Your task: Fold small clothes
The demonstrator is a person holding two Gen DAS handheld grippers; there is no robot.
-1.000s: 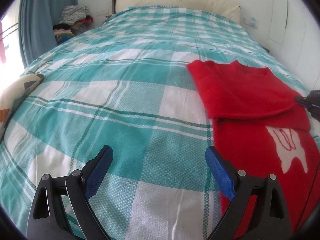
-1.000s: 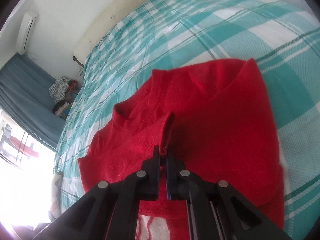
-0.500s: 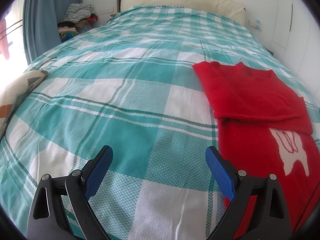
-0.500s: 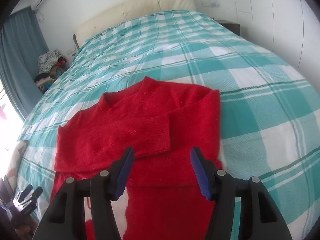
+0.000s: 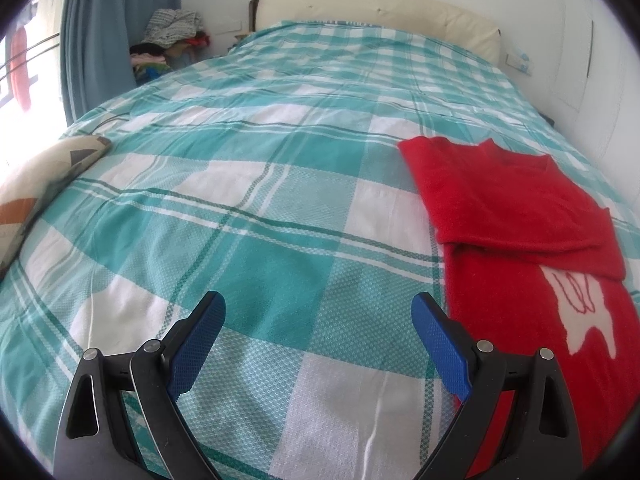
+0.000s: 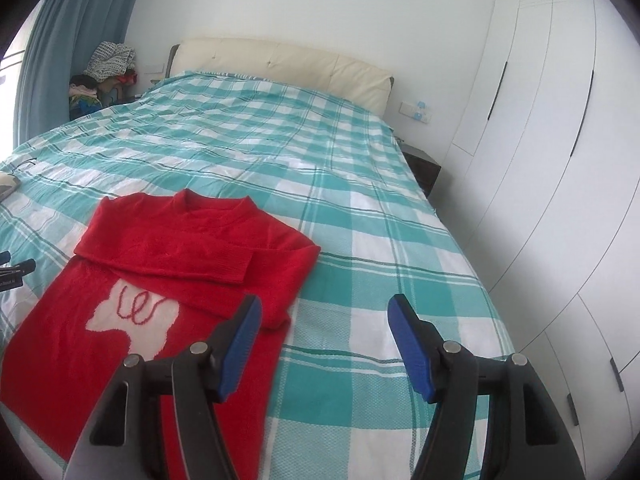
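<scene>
I had the right gripper (image 6: 324, 344) above the bed (image 6: 360, 184), its fingers having just spread, nothing between them; the left gripper (image 5: 318, 340) hung spread and empty too. The red sweater (image 6: 168, 264) lay at my ten o'clock in the right view, both sleeves crossed over the chest. I judged the loose upper sleeve (image 6: 224, 266) the weak point: lifting the hem carelessly could drag it off, and the soft checked cover might bunch and skew the fold.
</scene>
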